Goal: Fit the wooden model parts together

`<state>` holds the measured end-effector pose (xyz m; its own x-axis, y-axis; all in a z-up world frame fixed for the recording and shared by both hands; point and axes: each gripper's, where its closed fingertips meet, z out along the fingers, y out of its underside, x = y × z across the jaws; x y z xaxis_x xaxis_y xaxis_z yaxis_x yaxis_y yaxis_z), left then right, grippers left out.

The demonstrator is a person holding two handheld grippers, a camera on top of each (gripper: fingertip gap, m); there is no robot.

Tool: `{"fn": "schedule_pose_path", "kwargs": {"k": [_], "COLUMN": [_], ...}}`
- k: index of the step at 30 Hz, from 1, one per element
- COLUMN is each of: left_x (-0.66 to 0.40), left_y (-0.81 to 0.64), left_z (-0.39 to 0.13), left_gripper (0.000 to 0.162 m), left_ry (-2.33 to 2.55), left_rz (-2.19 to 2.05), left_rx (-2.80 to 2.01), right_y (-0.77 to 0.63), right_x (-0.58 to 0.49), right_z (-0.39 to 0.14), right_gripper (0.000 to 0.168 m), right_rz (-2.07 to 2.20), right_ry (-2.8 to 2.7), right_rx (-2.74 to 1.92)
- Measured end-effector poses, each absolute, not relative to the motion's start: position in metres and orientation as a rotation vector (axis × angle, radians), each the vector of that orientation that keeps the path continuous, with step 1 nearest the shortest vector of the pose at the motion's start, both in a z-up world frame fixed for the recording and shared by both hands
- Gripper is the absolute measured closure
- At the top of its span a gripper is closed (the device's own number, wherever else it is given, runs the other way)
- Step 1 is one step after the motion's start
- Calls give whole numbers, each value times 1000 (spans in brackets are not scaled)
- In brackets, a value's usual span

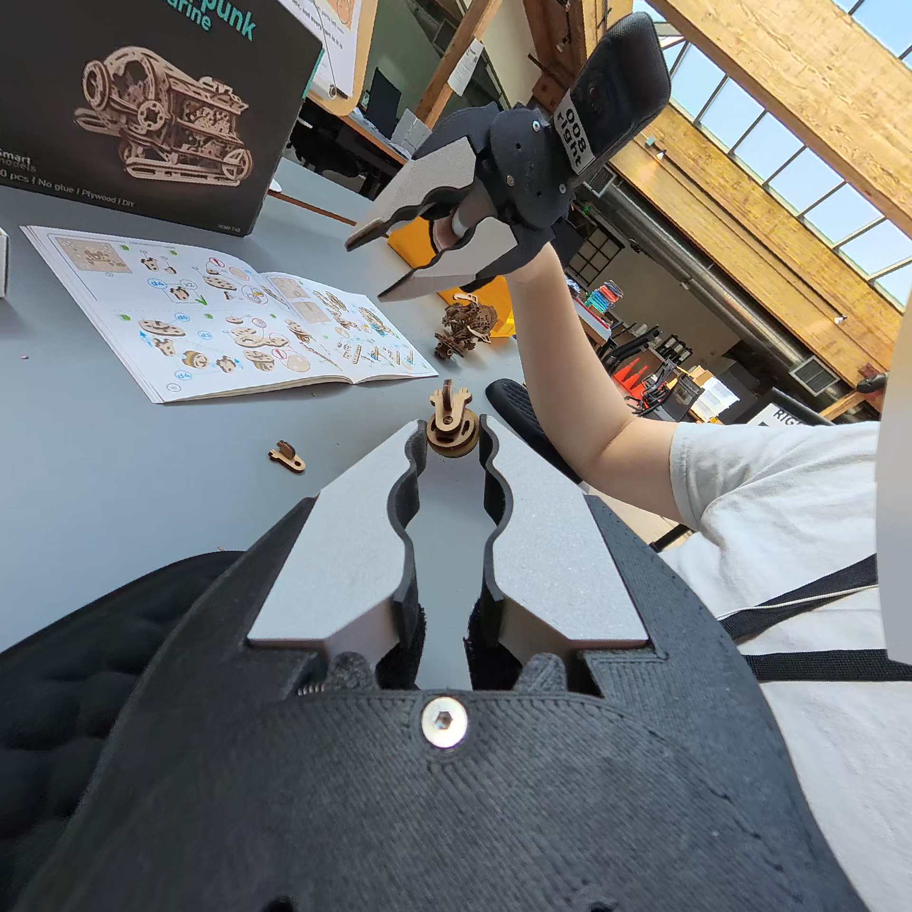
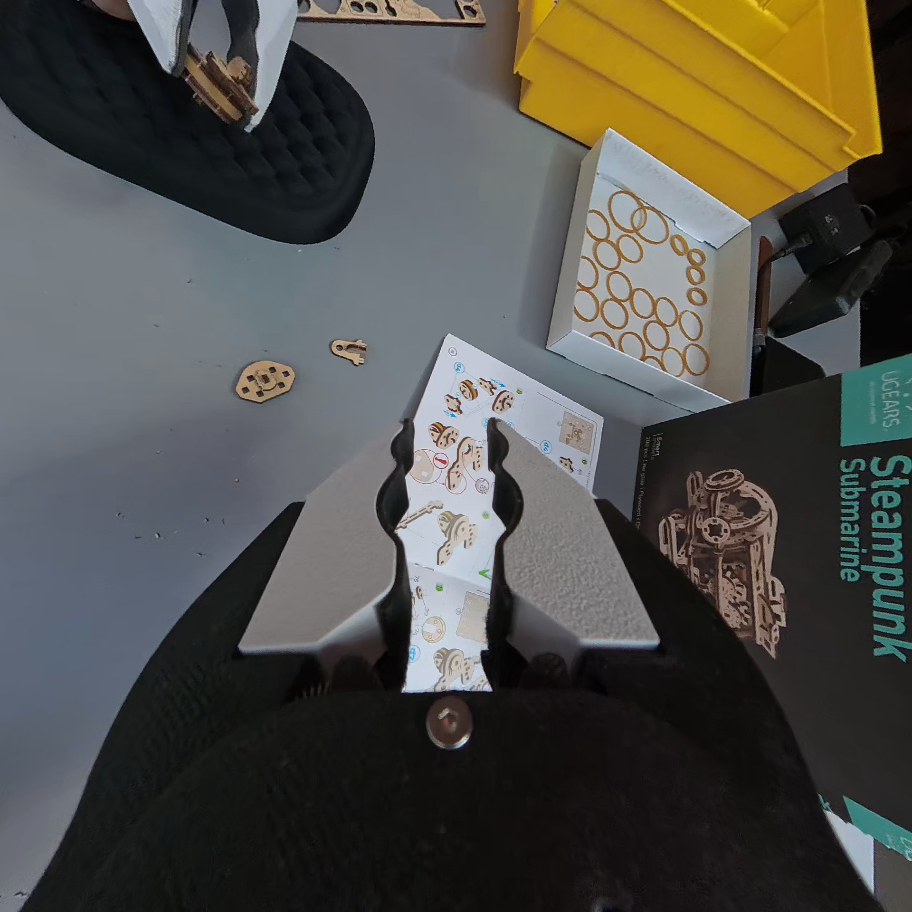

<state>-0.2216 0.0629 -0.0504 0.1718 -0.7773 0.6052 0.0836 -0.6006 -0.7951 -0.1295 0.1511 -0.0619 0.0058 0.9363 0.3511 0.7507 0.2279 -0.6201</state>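
My left gripper [image 1: 453, 427] is shut on a round wooden sub-assembly [image 1: 451, 434] with an upright tab, held by its disc edges just above the grey table. It also shows in the right wrist view [image 2: 217, 84], over a black pad [image 2: 222, 163]. My right gripper [image 2: 450, 428] is open and empty, raised over the open instruction booklet [image 2: 493, 395]. In the left wrist view it [image 1: 367, 270] hangs high above the table. A small key-shaped wooden part [image 2: 349, 351] and a flat oval wooden plate [image 2: 265, 380] lie loose on the table between the grippers.
A larger built wooden assembly [image 1: 464, 328] sits beyond the booklet [image 1: 222, 316]. The dark kit box [image 1: 138, 108] stands at the back. A white tray of rubber bands [image 2: 641, 281], yellow bins [image 2: 691, 89] and a wooden part sheet [image 2: 395, 12] lie nearby. A person's arm [image 1: 567, 395] crosses on the right. Spacing between my two grippers at the tips: around 15 cm. The flat oval wooden plate [image 2: 265, 380] lies around 11 cm away from my right fingertips.
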Motion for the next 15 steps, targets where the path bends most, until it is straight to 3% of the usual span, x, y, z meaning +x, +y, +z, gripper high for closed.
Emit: {"fn": "schedule_pose_path", "kwargs": {"k": [6, 15], "left_x": [-223, -221], "left_y": [76, 98], "left_z": [-39, -34], "left_gripper": [143, 143], "left_ry": [754, 675], "left_rz": [-1384, -1340], "left_rx": [-1658, -1656], "right_y": [149, 128], "right_x": [-133, -182], "right_z": [-44, -125], "right_gripper": [146, 149], "right_rz": [646, 797], "right_ry": [-1568, -1542], "right_rx": [-1579, -1818]}}
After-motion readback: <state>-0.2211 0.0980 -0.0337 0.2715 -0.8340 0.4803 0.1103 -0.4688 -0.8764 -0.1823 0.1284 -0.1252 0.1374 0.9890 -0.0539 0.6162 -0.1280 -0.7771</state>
